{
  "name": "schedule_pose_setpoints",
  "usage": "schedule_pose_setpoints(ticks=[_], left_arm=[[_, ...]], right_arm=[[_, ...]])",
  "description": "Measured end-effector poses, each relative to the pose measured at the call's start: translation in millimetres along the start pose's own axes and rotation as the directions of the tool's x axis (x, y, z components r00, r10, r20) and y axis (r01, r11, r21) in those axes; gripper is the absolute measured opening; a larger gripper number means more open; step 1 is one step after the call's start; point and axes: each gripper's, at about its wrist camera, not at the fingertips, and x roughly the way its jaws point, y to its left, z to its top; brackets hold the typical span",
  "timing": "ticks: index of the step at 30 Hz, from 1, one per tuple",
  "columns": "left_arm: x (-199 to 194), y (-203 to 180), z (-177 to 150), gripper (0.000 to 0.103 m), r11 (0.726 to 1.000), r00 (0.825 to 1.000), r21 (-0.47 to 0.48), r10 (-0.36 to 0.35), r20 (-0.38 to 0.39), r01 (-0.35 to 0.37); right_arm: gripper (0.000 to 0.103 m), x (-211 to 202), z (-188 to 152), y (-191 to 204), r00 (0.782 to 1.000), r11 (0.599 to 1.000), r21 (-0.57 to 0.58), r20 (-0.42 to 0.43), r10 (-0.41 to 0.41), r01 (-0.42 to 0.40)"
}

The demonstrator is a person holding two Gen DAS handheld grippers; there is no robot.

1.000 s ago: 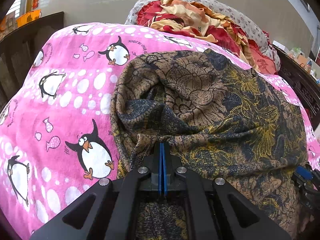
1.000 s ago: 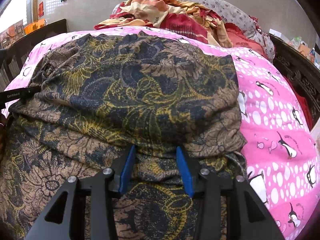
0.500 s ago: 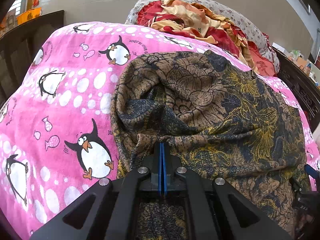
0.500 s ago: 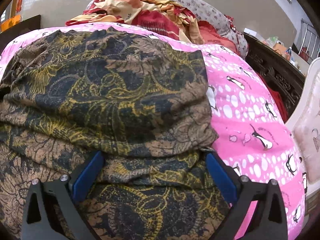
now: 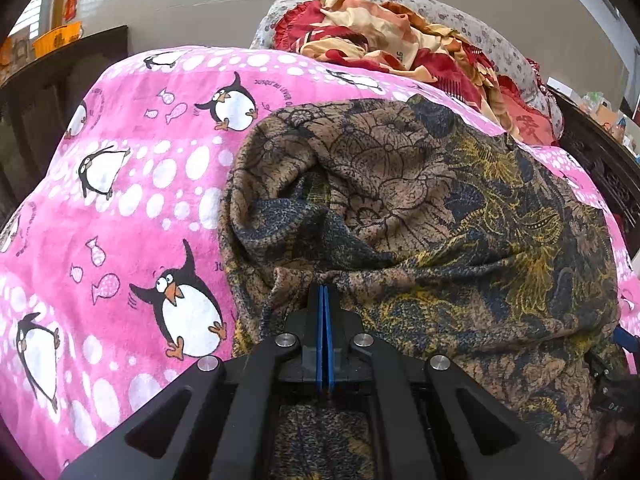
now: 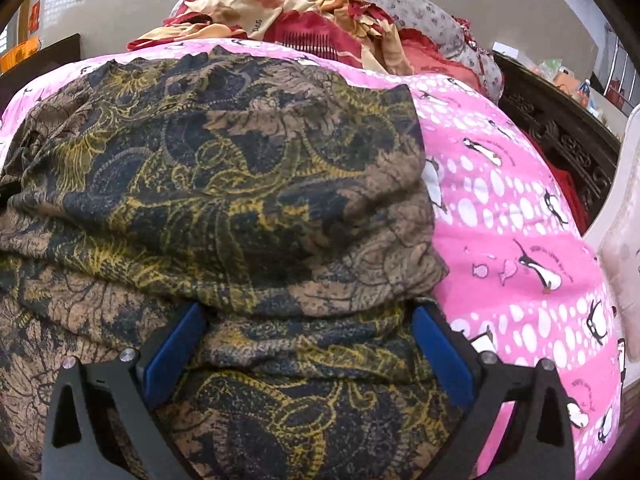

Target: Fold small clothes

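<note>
Left wrist view shows little readable writing: curved print beside the penguins on the pink blanket (image 5: 132, 208) is too small to make out, and a tag in the red and cream bedding (image 5: 400, 40) at upper centre shows characters I cannot read surely. One brown, blue and yellow patterned garment (image 5: 420, 216) lies bunched on the blanket, filling the centre and right of the frame. The left gripper (image 5: 323, 300), at lower centre, has its blue pads pressed together, with a gathered fold of the garment at its tips; whether cloth sits between the pads cannot be told.

In the right wrist view the same garment (image 6: 224, 184) covers the left and centre. The right gripper (image 6: 308, 320) at the bottom has just been opening and stands spread wide, a folded edge of the garment lying between the blue pads (image 6: 172, 356), not pinched. Two grippers show in all.
</note>
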Motion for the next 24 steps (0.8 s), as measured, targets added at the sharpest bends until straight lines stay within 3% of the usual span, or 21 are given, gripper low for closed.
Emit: schedule_pose_setpoints(ticks=[9, 24], left_arm=[[1.4, -3.4, 0.5, 0.000, 1.000, 1.000, 0.014, 0.016, -0.003, -0.016], [-0.1, 2.5, -0.8, 0.000, 1.000, 1.000, -0.016, -0.017, -0.002, 0.017]], right_arm=[[0.103, 0.7, 0.0, -0.7, 1.000, 1.000, 0.005, -0.003, 0.008, -0.008], [0.103, 0.7, 0.5, -0.1, 1.000, 1.000, 0.005, -0.001, 0.005, -0.005]])
